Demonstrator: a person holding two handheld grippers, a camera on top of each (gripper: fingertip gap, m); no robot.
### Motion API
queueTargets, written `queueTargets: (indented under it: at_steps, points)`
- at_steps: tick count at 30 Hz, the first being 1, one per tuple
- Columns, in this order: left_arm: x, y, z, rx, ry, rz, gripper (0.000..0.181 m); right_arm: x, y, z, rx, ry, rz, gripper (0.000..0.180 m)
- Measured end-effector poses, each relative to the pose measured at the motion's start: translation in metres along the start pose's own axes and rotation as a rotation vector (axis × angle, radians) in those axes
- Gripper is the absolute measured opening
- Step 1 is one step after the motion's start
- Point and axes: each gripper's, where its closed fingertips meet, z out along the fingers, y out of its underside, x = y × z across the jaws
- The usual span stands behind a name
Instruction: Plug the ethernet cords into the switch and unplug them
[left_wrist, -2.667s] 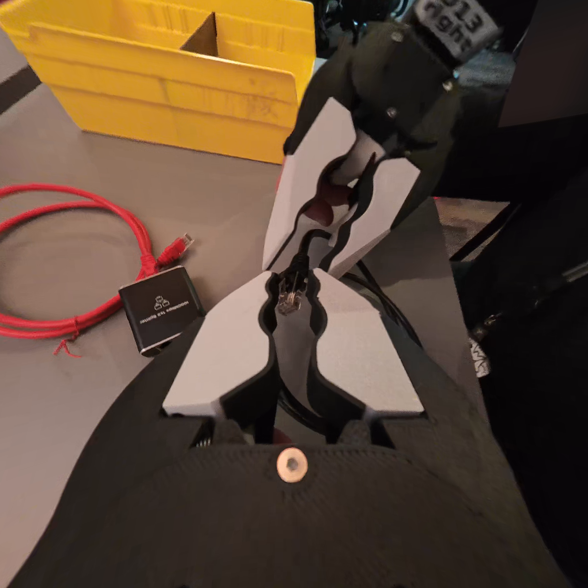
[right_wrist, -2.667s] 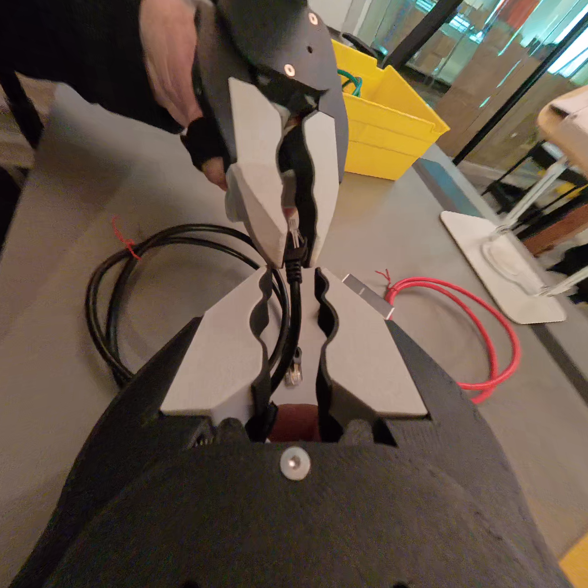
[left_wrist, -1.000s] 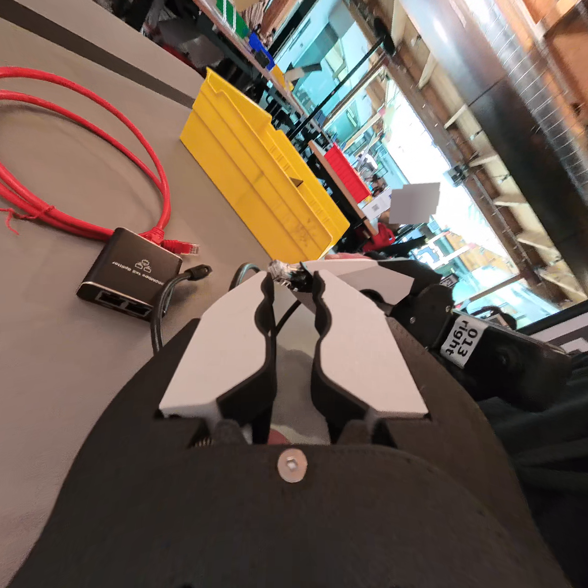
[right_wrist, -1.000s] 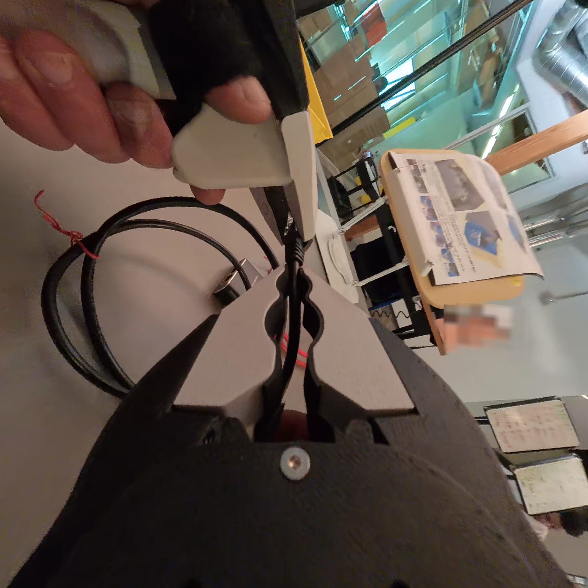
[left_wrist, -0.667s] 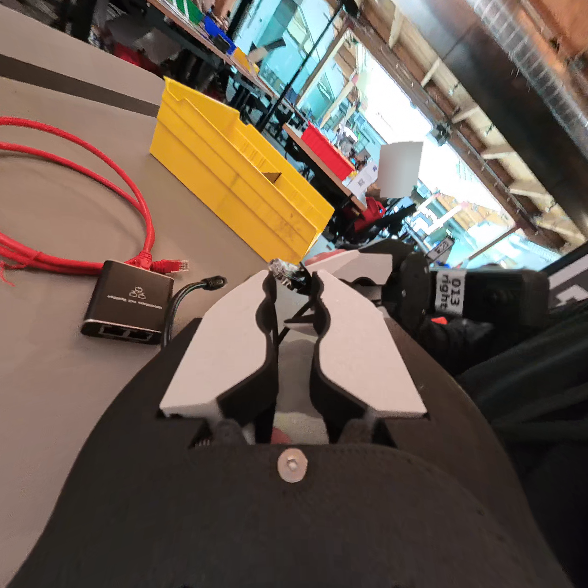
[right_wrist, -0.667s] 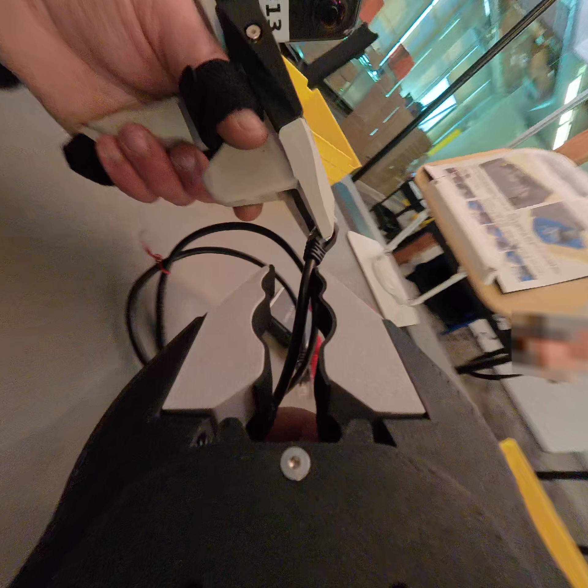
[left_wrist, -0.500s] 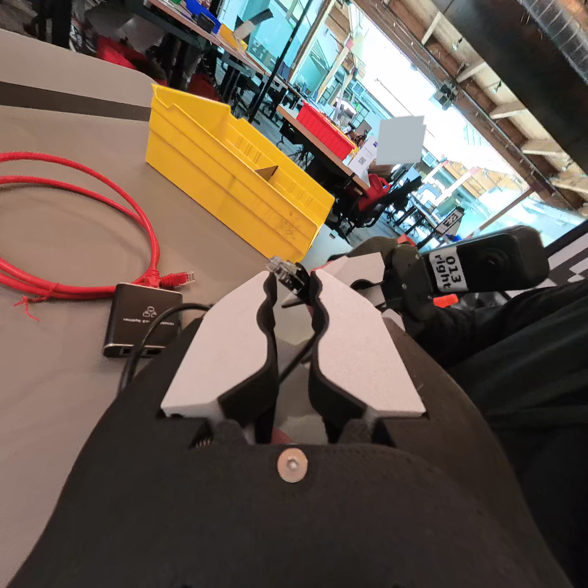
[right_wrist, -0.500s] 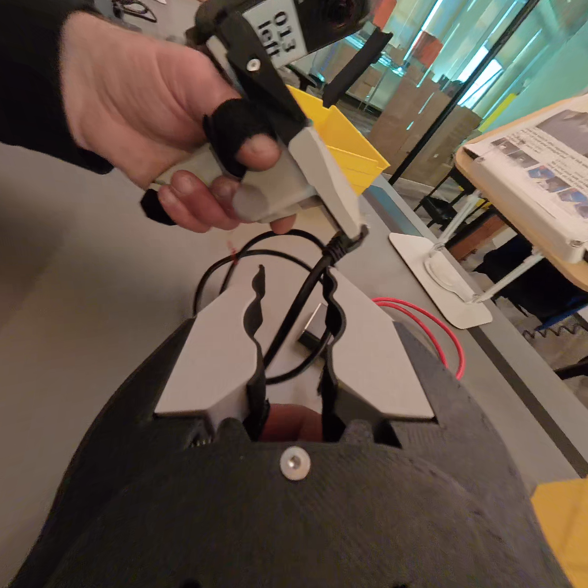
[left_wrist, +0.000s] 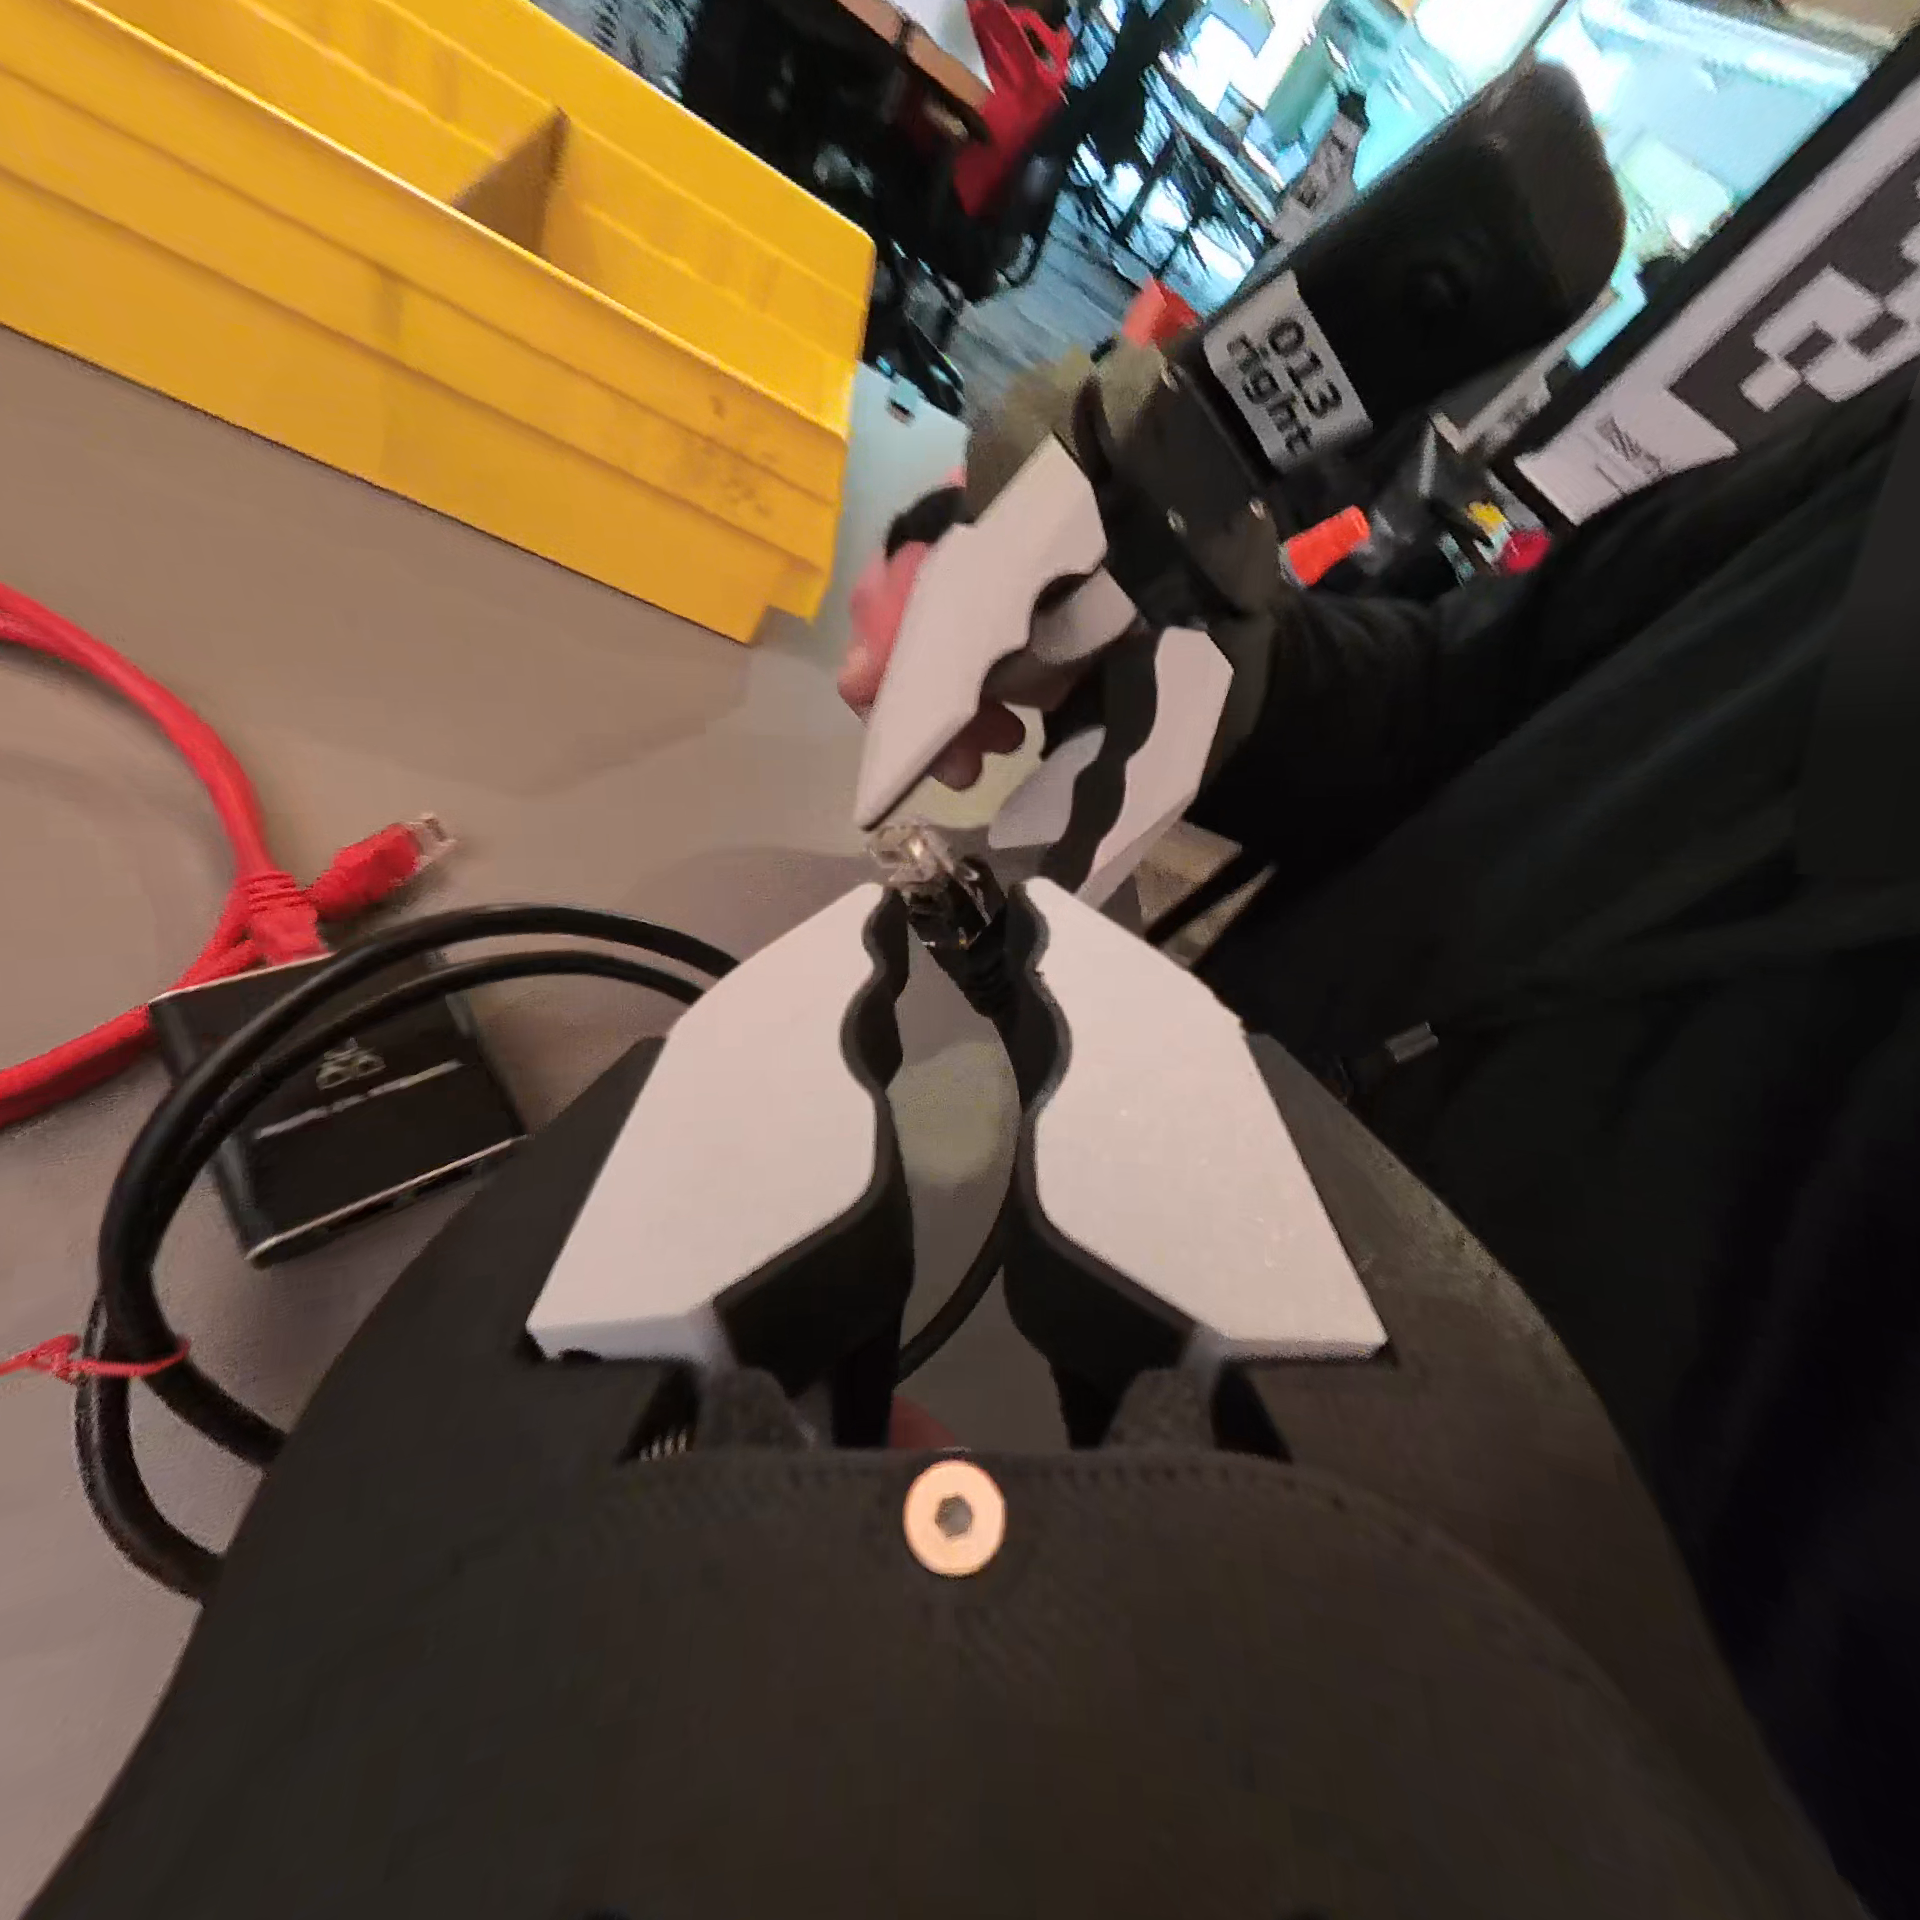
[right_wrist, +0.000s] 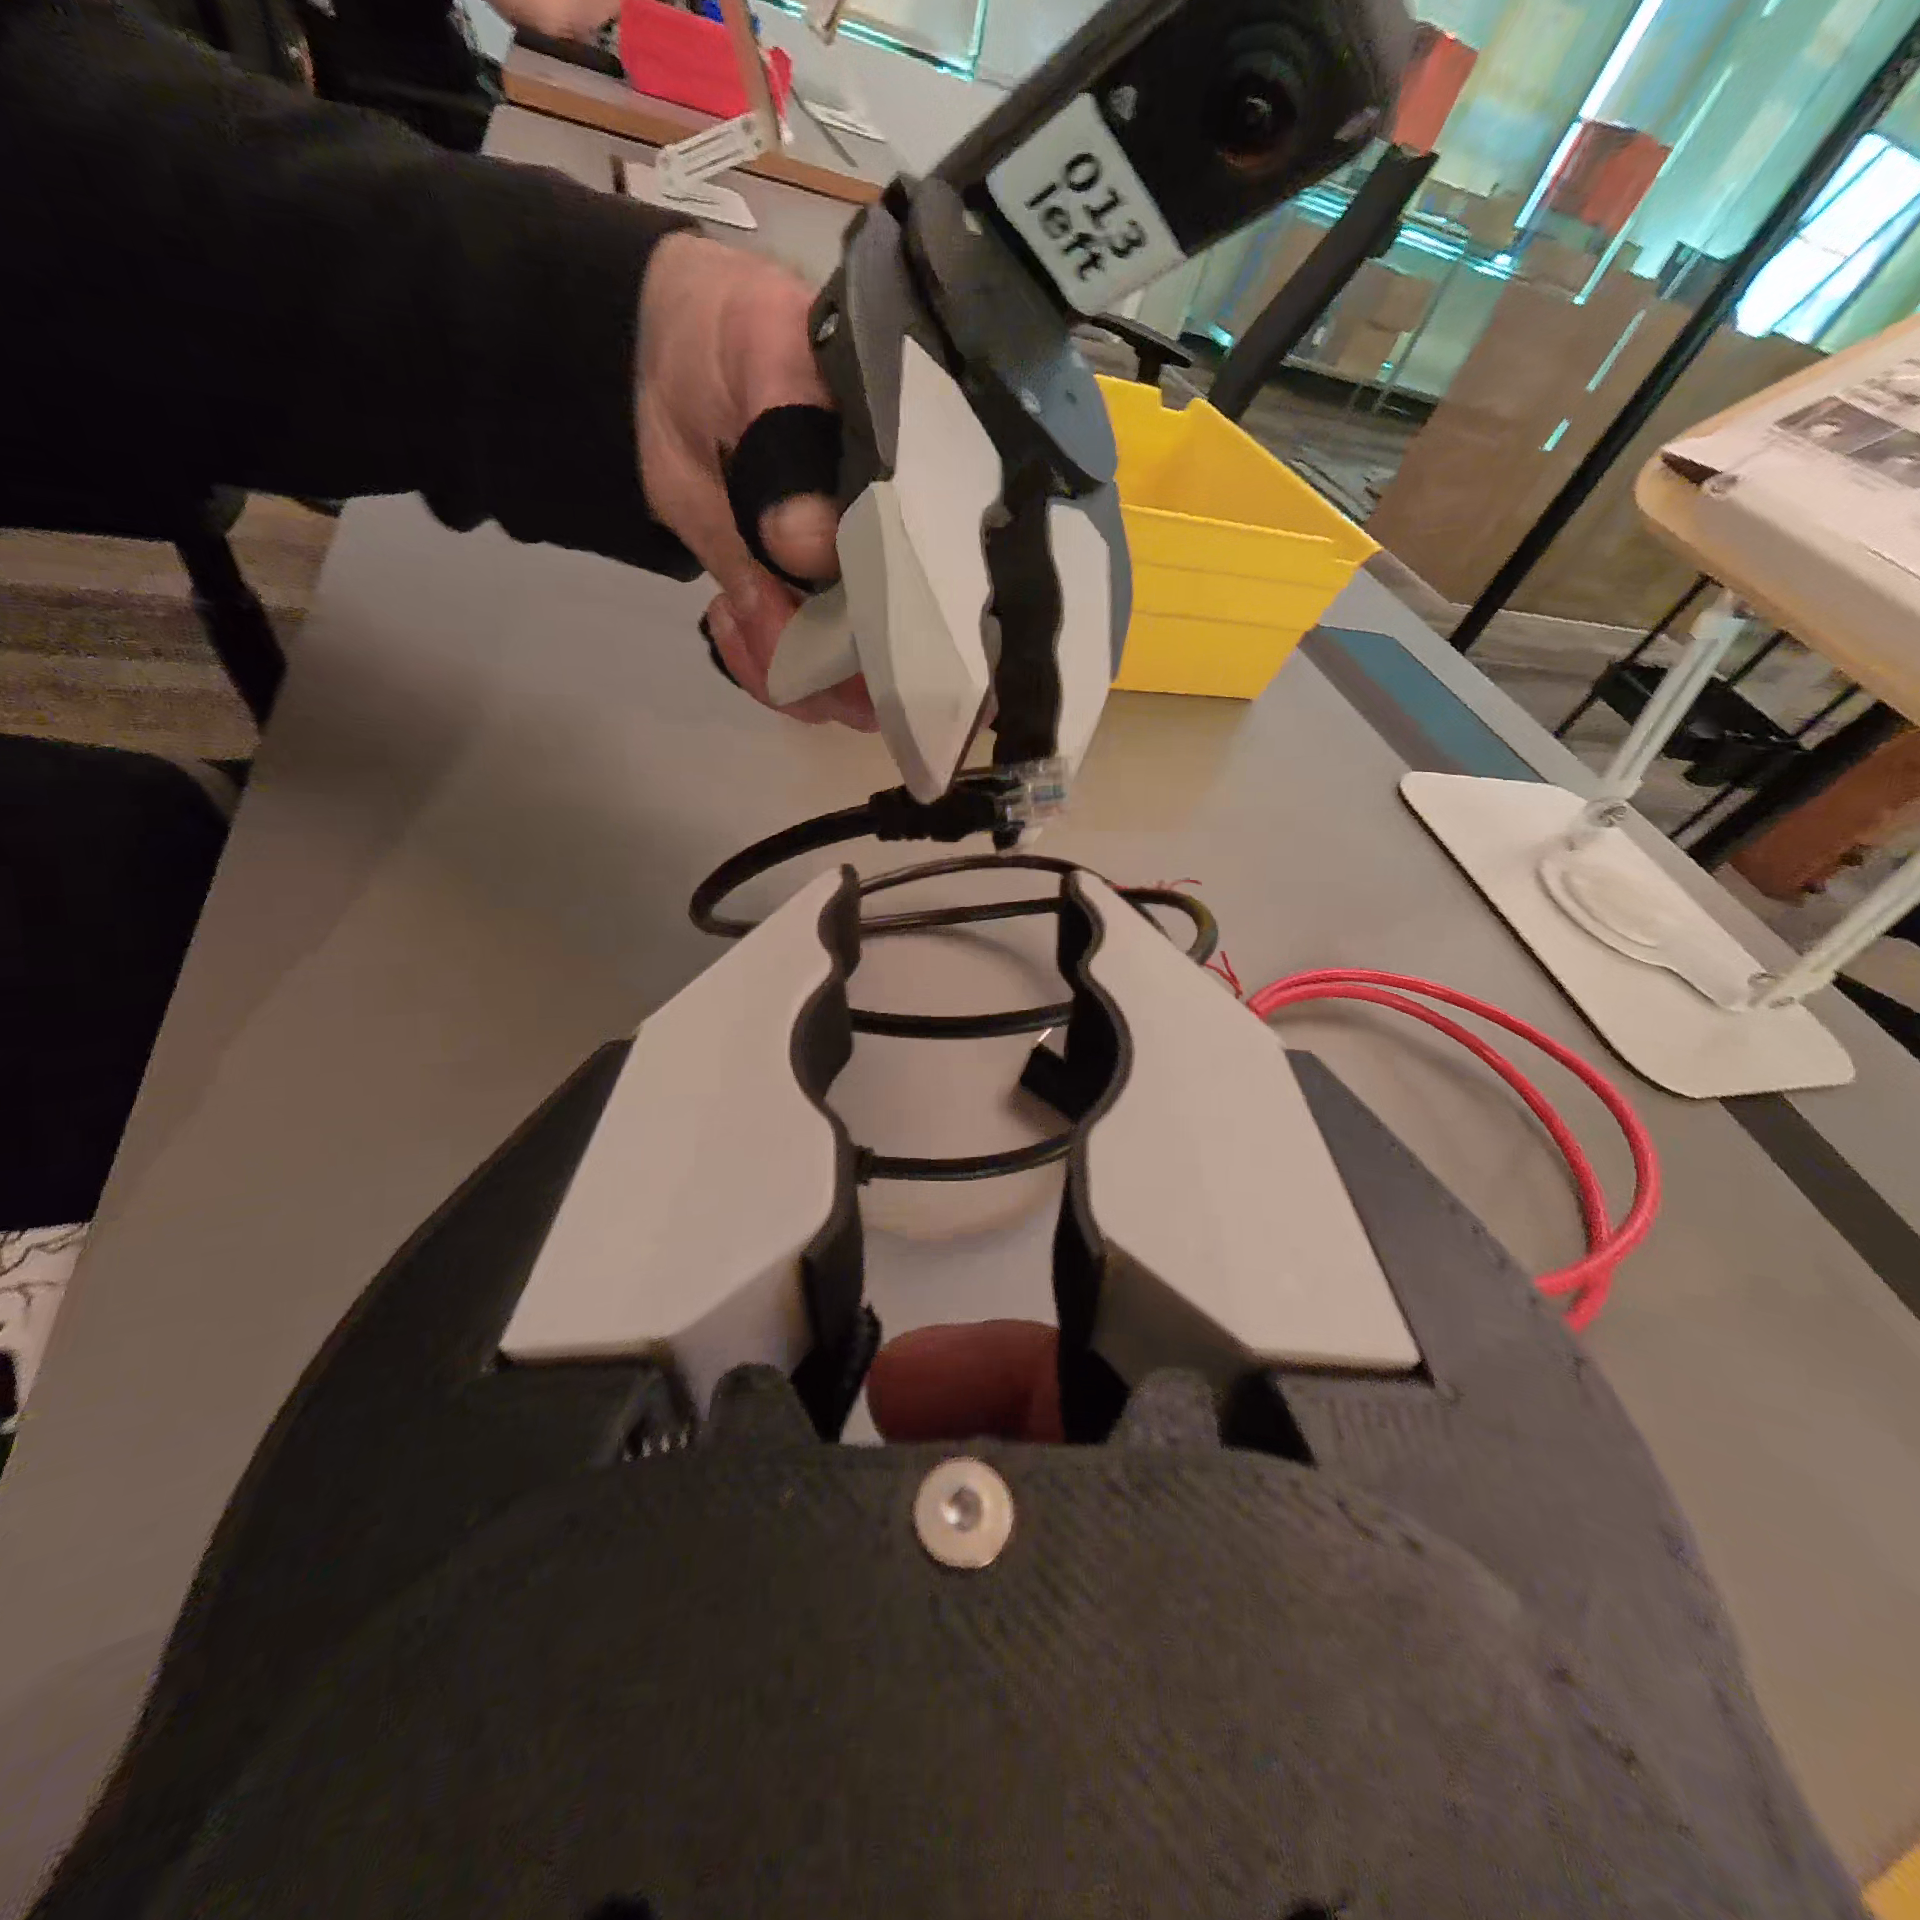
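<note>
Clenched the left tool (left_wrist: 951, 904) on the boot of the black ethernet cord (left_wrist: 982, 966), with the clear plug (left_wrist: 904, 852) poking past the fingertips and lifted off the surface (left_wrist: 540, 675). Left the right tool (right_wrist: 961, 914) released, fingers spread and nothing between them, tips just beside that plug in the left wrist view. Lay the switch (left_wrist: 364, 1122) flat on the surface to the left, well apart from the raised plug, with loops of the black cord draped over its top. Rested the red cord (left_wrist: 223, 769) beside it, one red plug (left_wrist: 390, 852) loose on the surface.

Judged the step in hand to be carrying the black plug to a port. Would likely have paid to turn the plug in line with the port face first, bring it in low and straight, and pin the light switch with the right tool so it could not slide. Worth clearing the draped loops too, lest they drag the box.

Could make out only a thin, blurred edge of the port face, so no telling which ports stood free. Could not tell the latch side of the plug, nor whether a second red end sat plugged into the far side. Glimpsed only a small dark block (right_wrist: 1049, 1070) between the fingers in the right wrist view; switch or plug, could not tell.
</note>
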Motion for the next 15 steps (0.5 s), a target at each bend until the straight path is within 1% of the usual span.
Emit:
queueTargets:
  at_steps: [2, 4, 8, 9, 12, 15]
  points:
    - [0.007, 0.008, 0.009, -0.074, 0.061, 0.015, 0.017, -0.008, 0.0, 0.0, -0.01, -0.037, -0.043, 0.051]
    - [0.015, 0.016, 0.018, -0.149, 0.116, 0.041, 0.017, -0.017, 0.001, 0.001, -0.017, -0.066, -0.11, 0.052]
    - [0.031, 0.035, 0.023, -0.309, 0.258, 0.07, 0.017, -0.035, 0.007, -0.002, -0.041, -0.141, -0.2, 0.043]
    - [0.036, 0.036, 0.023, -0.318, 0.304, 0.063, 0.017, -0.038, 0.006, -0.004, -0.036, -0.154, -0.212, 0.038]
    - [0.048, 0.038, 0.02, -0.345, 0.419, 0.092, 0.017, -0.044, 0.001, -0.009, -0.021, -0.184, -0.253, 0.032]
    - [0.055, 0.037, 0.018, -0.346, 0.493, 0.107, 0.017, -0.048, -0.004, -0.013, 0.004, -0.194, -0.278, 0.031]
